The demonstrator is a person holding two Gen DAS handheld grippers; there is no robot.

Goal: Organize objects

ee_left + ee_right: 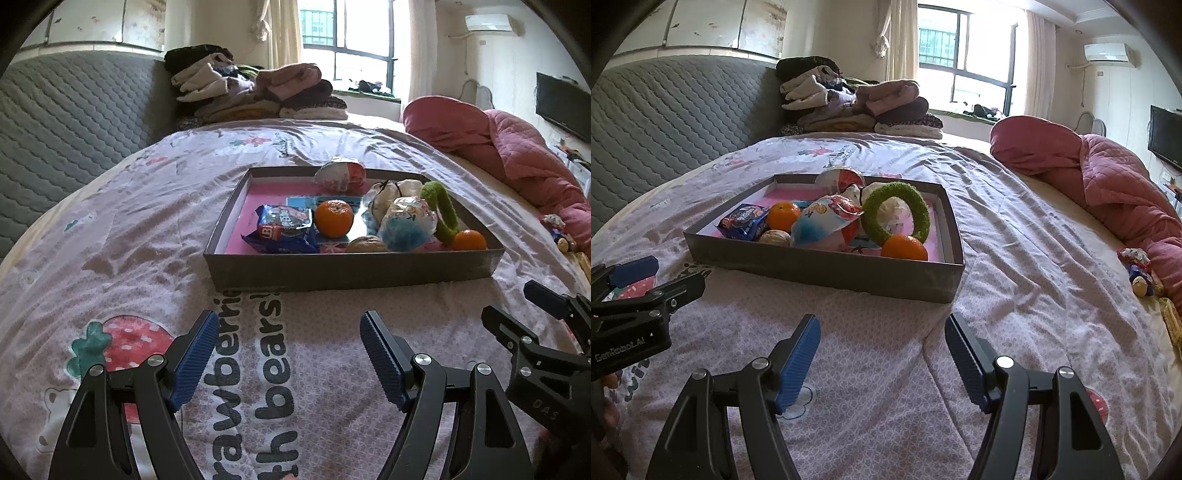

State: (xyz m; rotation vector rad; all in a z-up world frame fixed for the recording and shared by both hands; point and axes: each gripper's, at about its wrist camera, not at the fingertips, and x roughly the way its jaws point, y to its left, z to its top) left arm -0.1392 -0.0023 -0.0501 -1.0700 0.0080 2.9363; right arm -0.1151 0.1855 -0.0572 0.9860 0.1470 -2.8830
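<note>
Inventory, as your two wrist cameras show it.

Hard to make out:
- One pale bundle [391, 192] at the back of the tray, half hidden behind the wrapped items; you cannot tell what it is.
- Small items [1137, 269] on the bed near the pink quilt [1108, 177], too small and too close to the fisheye edge to name.
- One walnut-like brown lump [369, 244], its lower part cut off by the tray's near wall.

Counted:
- One grey tray [351, 267] with a pink floor, resting on the bed [147, 229] ahead of both grippers (all the task's things lie inside it).
- Two oranges: one [334, 218] mid-tray, just beside the snack packet; one [905, 248] against the near wall, touching the ring.
- One blue snack packet [284, 229].
- One green fuzzy ring [895, 214], standing tilted.
- Two crinkly wrapped items: one [406, 221] near the front, one [341, 173] at the far wall.
- One heap of folded clothes [857, 103] at the head of the bed.

Your grippers:
- Left gripper [288, 354]: fingers wide, nothing between them, above the bedsheet short of the tray.
- Right gripper [882, 358]: fingers wide, likewise holding nothing.
</note>
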